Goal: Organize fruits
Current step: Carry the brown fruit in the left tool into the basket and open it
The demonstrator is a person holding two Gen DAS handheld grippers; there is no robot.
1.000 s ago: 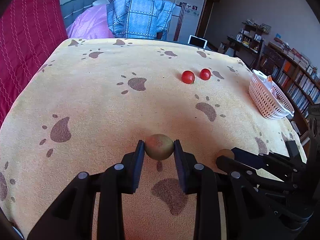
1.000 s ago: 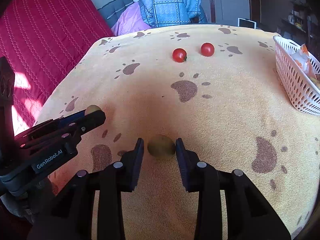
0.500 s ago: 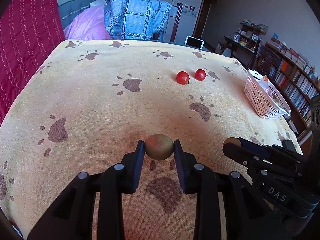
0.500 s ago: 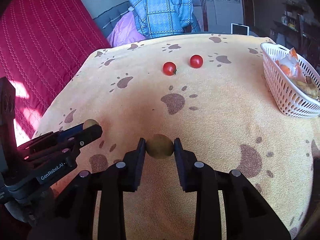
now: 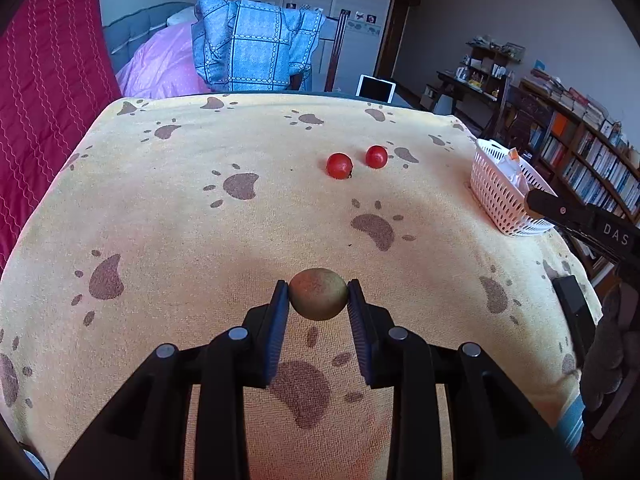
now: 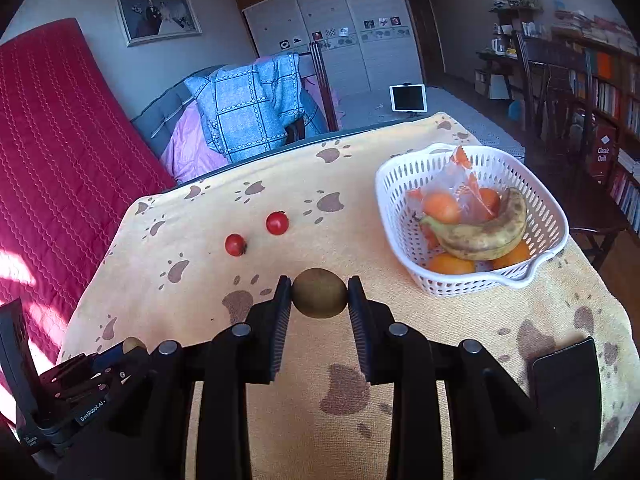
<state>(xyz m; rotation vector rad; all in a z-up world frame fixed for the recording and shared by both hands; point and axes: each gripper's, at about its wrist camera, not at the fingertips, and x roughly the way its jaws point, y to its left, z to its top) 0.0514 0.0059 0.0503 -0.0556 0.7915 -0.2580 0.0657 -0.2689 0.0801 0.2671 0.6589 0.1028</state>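
My left gripper jaws pinch a reddish-green fruit; my right gripper jaws pinch a brown kiwi, each fruit centred between them.

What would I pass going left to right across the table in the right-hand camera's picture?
Left gripper holding a small fruit → nearer tomato → farther tomato → brown fruit clamped in the right gripper → white basket → dark flat device.

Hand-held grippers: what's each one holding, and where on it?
Left hand-held gripper: a greenish-red round fruit, pinched across its sides. Right hand-held gripper: a kiwi, pinched across its sides, near the fingertips.
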